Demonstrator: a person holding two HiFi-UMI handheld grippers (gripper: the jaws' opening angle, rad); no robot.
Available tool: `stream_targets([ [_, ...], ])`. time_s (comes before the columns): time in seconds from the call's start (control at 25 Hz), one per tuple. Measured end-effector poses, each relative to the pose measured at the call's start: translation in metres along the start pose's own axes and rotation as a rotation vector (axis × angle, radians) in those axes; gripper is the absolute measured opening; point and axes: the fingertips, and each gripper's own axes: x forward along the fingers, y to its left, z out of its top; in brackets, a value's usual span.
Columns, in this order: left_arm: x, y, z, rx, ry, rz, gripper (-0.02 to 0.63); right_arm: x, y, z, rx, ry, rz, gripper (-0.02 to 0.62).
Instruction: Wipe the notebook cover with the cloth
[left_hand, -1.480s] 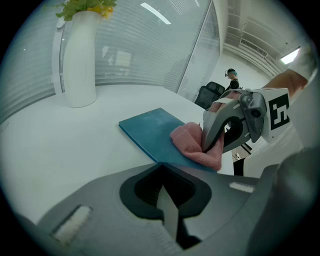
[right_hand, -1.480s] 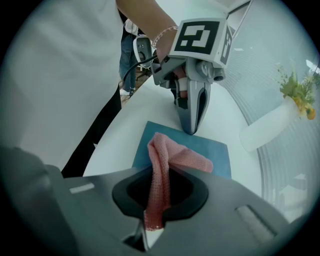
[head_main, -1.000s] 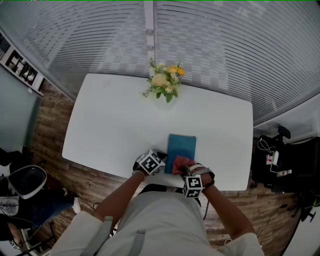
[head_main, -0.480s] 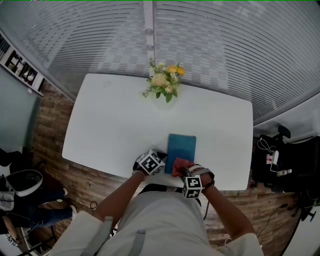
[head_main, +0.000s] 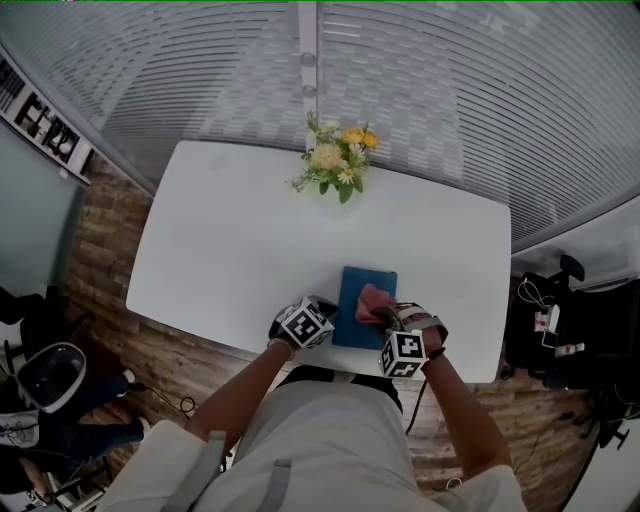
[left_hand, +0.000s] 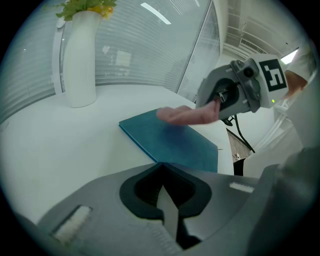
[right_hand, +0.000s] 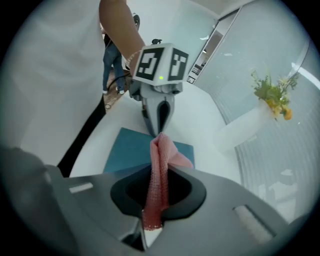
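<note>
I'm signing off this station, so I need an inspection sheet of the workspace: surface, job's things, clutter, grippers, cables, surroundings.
Surface: white table, no spills seen.
Job's things: blue notebook flat near the front edge; pink cloth on its cover.
Clutter: vase of flowers at the far edge.
Grippers: left gripper shut, empty, tips at the notebook's left edge; right gripper shut on the cloth.
Cables: black cable hangs from the right gripper.
Surroundings: wood floor, blinds, dark bags to the right.
</note>
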Motion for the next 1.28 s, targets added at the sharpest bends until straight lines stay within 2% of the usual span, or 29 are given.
stream_targets([
  [0.16, 0.000, -0.001, 0.000, 0.001, -0.002, 0.000, 0.002, -0.001, -0.043, -0.022, -0.038, 0.054, -0.119, 0.029],
  [0.52, -0.001, -0.001, 0.001, -0.002, 0.002, -0.005, 0.002, 0.018, -0.083, -0.051, -0.109, 0.105, -0.172, 0.028],
  [0.84, 0.001, 0.000, 0.001, -0.006, 0.002, -0.010, 0.002, 0.036, -0.093, -0.068, -0.137, 0.137, -0.152, 0.029],
  [1.08, 0.001, 0.000, -0.001, -0.014, 0.008, -0.014, 0.002, 0.053, -0.074, -0.081, -0.161, 0.160, -0.096, 0.028],
  [1.28, 0.003, 0.000, -0.002, -0.012, 0.009, -0.015, 0.002, 0.056, -0.074, -0.087, -0.104, 0.140, -0.116, 0.008],
])
